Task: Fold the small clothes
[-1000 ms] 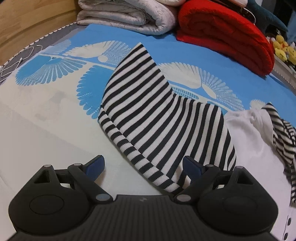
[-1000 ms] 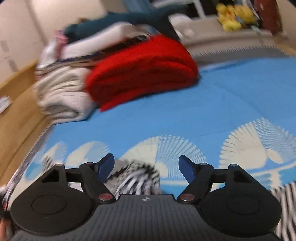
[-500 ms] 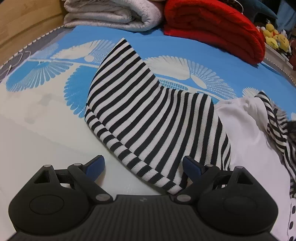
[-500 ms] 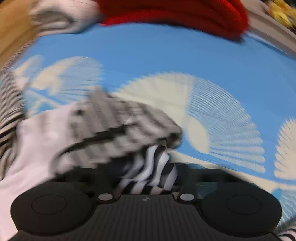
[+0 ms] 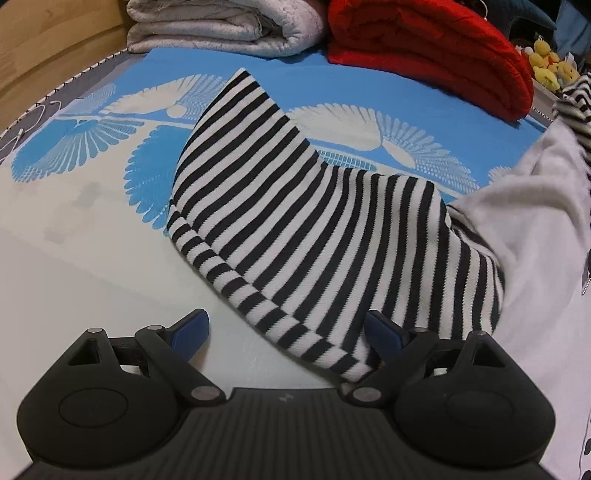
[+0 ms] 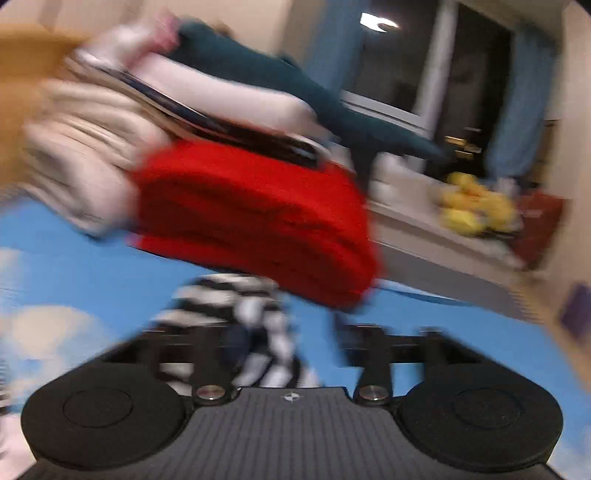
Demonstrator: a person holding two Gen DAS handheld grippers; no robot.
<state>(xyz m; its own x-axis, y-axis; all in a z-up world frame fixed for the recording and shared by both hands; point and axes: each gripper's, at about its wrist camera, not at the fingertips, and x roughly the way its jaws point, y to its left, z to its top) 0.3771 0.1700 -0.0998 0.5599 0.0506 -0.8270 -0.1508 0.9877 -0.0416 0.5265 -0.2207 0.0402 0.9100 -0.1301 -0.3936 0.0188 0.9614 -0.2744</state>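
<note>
1. On the blue patterned bedspread (image 5: 369, 96) my left gripper (image 5: 286, 332) stands wide, holding nothing; the striped garment (image 5: 314, 229) lies flat, its hem between the fingers.
2. My right gripper (image 6: 286, 339) has just been opening (badly blurred); striped cloth hangs at its left finger (image 6: 236, 343), unpinched.
3. Beyond: a red blanket (image 6: 258, 214).

A dark window (image 6: 402, 62) with blue curtains (image 6: 517, 107) (ceiling light reflected) behind a wooden headboard (image 5: 48, 40).

A home bedroom. Beside the folded red blanket (image 5: 436, 51) on the blue patterned bed cover (image 5: 369, 96) lies a grey quilt (image 5: 225, 26). Behind the blanket, yellow plush toys (image 5: 552, 70) sit near a curtained window (image 6: 402, 62).
</note>
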